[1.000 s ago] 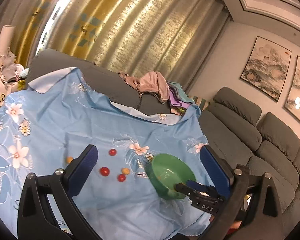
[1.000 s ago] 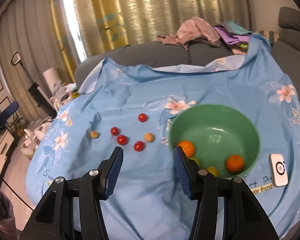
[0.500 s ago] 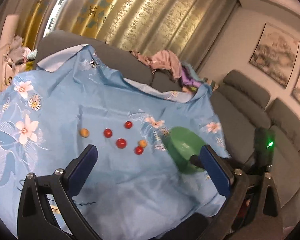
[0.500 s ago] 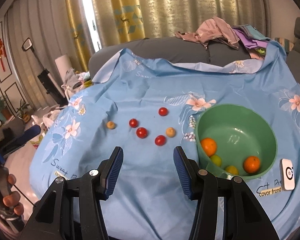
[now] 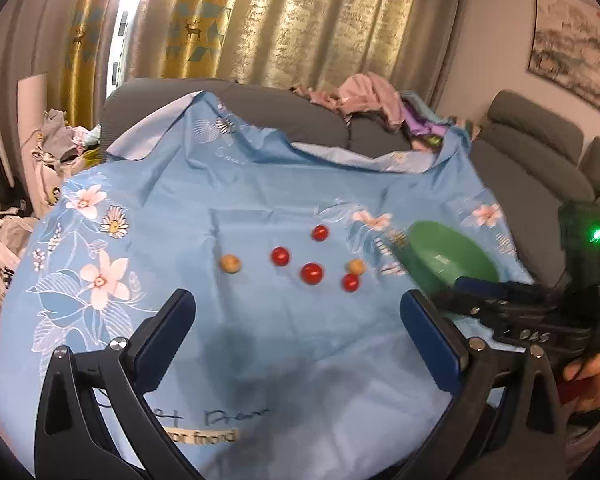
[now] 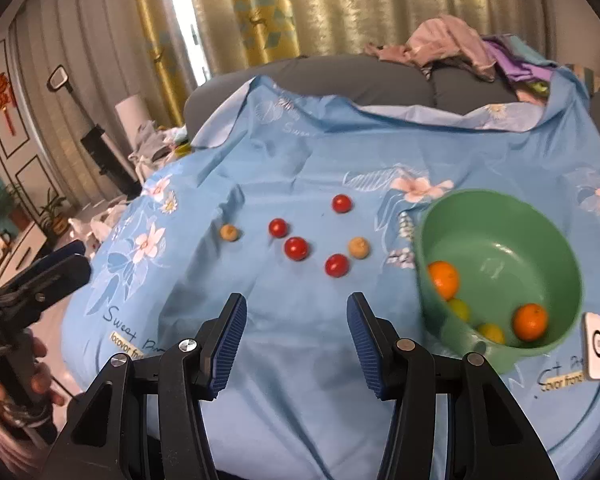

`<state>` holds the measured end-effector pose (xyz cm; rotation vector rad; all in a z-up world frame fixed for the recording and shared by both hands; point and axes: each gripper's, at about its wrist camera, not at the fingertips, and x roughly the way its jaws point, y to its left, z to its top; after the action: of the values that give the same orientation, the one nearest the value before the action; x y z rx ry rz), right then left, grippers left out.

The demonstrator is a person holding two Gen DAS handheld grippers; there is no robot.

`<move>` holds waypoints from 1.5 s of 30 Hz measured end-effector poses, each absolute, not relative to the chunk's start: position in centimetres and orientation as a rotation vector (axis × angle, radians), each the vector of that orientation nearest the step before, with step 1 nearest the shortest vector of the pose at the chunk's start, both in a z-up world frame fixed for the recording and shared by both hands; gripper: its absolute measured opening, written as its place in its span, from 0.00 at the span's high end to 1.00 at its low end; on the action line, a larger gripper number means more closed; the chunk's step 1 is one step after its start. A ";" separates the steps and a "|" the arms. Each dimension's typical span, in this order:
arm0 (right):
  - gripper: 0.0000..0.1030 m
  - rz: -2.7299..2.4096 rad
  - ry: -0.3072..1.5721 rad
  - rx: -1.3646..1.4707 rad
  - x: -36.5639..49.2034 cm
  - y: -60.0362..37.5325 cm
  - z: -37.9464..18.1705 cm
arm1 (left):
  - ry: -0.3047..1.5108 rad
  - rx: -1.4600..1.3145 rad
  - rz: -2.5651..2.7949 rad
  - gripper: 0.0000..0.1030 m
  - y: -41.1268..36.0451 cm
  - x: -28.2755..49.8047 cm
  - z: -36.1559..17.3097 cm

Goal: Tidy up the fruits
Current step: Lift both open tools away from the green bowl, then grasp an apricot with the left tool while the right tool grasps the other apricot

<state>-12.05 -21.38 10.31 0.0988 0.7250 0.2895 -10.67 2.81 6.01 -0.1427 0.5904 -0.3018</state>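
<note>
Several small red tomatoes (image 6: 296, 248) (image 5: 311, 273) and two tan fruits (image 6: 358, 247) (image 6: 229, 233) lie loose on the blue flowered cloth (image 6: 300, 168). A green bowl (image 6: 548, 216) at the right holds two oranges (image 6: 444, 279) and small yellow fruits (image 6: 491, 332); in the left wrist view the bowl (image 5: 452, 256) is partly hidden. My left gripper (image 5: 296, 324) is open and empty, above the cloth in front of the fruits. My right gripper (image 6: 294, 328) is open and empty, just short of the nearest tomato (image 6: 336, 265).
A small white device (image 6: 596, 345) lies on the cloth right of the bowl. Clothes (image 6: 448, 44) are piled on the grey sofa back behind. Clutter and bags (image 5: 60, 140) sit beyond the cloth's left edge.
Both grippers have swung left and moved closer to the loose fruits. The bowl has shifted toward the right of both views. Both stay open.
</note>
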 end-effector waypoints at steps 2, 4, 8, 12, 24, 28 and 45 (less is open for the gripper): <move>0.49 0.303 0.738 0.099 -11.6 -21.2 9.9 | 0.619 -0.120 -0.293 0.00 2.6 -10.2 5.3; 0.49 0.314 0.756 0.096 -10.9 -20.8 9.3 | 0.665 -0.111 -0.293 0.00 2.6 -9.3 4.3; 0.49 0.332 0.785 0.104 -9.7 -20.6 8.4 | 0.720 -0.080 -0.277 0.00 2.8 -7.9 3.0; 0.49 0.335 0.813 0.101 -8.2 -20.4 7.5 | 0.765 -0.040 -0.251 0.00 2.8 -6.0 2.0; 0.49 0.261 0.858 0.135 -3.0 -20.6 5.9 | 0.852 -0.036 -0.291 0.01 3.0 -0.2 1.0; 0.49 0.228 0.862 0.126 -1.2 -20.5 5.5 | 0.857 -0.013 -0.323 0.08 2.4 2.0 1.0; 0.51 0.183 0.881 0.073 3.0 -20.7 3.7 | 0.993 0.159 -0.307 0.48 0.2 8.7 -3.2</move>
<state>3.02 -20.74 3.67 0.0730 0.8806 0.1829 8.66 0.23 -3.25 0.1587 0.9926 -0.3070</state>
